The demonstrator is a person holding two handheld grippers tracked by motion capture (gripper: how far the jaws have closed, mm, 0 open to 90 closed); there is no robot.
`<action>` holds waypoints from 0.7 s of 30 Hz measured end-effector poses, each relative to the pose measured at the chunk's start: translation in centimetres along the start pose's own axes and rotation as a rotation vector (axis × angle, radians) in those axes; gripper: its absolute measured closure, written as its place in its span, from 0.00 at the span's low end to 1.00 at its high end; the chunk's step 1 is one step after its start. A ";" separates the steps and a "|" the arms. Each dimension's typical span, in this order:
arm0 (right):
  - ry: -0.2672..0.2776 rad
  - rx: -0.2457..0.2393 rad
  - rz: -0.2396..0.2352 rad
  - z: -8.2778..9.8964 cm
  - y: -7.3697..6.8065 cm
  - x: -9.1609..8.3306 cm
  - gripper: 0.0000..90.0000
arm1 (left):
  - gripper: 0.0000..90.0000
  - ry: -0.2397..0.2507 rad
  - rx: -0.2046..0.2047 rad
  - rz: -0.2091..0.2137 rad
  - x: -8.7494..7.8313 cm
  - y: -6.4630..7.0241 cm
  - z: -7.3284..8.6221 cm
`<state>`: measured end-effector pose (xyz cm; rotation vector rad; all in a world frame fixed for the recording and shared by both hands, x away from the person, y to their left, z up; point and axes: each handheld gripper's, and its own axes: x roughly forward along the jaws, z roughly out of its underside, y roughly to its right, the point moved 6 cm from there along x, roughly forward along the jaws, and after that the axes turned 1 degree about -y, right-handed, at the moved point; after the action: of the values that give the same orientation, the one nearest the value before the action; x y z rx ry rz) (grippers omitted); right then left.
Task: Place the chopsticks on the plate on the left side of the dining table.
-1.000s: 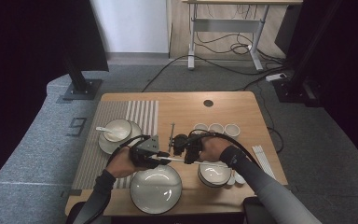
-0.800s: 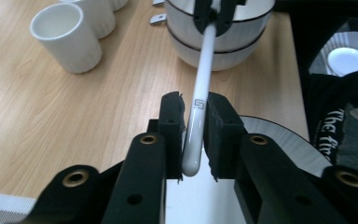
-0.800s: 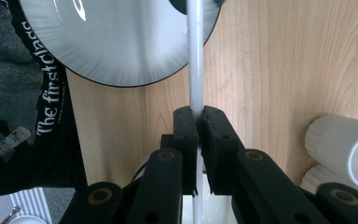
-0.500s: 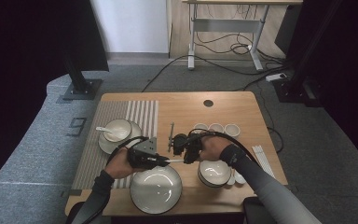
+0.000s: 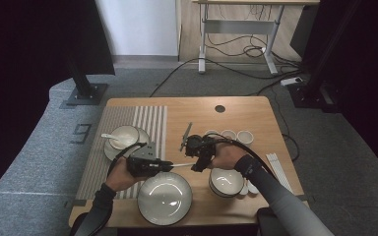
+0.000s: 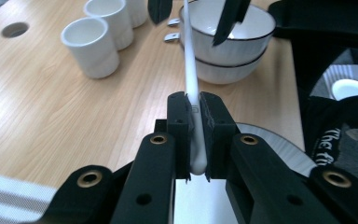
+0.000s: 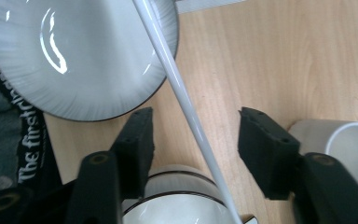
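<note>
In the high view, the slender white chopstick-like stick (image 5: 183, 165) was only a thin pale line between the two hands, and its far end was hidden behind the right gripper (image 5: 197, 160). In the left gripper view its far end was cut off at the top edge; in the right gripper view both ends ran out of frame.

The left gripper (image 6: 195, 135) had its jaws clamped on the stick near its rounded end. The right gripper's jaws had just been opening and stood apart, the stick passing between them without touching either pad.

The stick was held in the air above the light wooden table (image 5: 236, 110), between the large round white plate with a dark rim (image 5: 164, 197) and the stacked white bowls with dark rims (image 5: 225, 183). Its long axis ran roughly level, from left gripper to right gripper.

Three small white cups (image 5: 229, 134) stood in a row beyond the right gripper. A white bowl holding a white spoon (image 5: 122, 136) sat on a grey striped placemat (image 5: 150, 118) to the left. Pale sticks (image 5: 279, 169) lay at the table's right edge, too small to make out.
</note>
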<state>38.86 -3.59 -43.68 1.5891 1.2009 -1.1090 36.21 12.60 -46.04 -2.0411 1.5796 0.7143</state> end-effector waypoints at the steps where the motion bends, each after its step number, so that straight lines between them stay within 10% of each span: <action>1: 0.009 0.011 0.005 0.1 0.1 0.0 0.47 | 0.93 0.003 -0.010 -0.006 -0.1 -0.1 0.2; 21: 0.145 0.161 0.101 2.8 2.2 -0.9 0.39 | 0.93 0.087 -0.147 -0.118 -2.9 -1.7 3.2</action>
<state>40.42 -6.87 -43.30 1.8599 1.1338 -1.0620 36.85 17.17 -46.45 -2.2792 1.4761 0.7256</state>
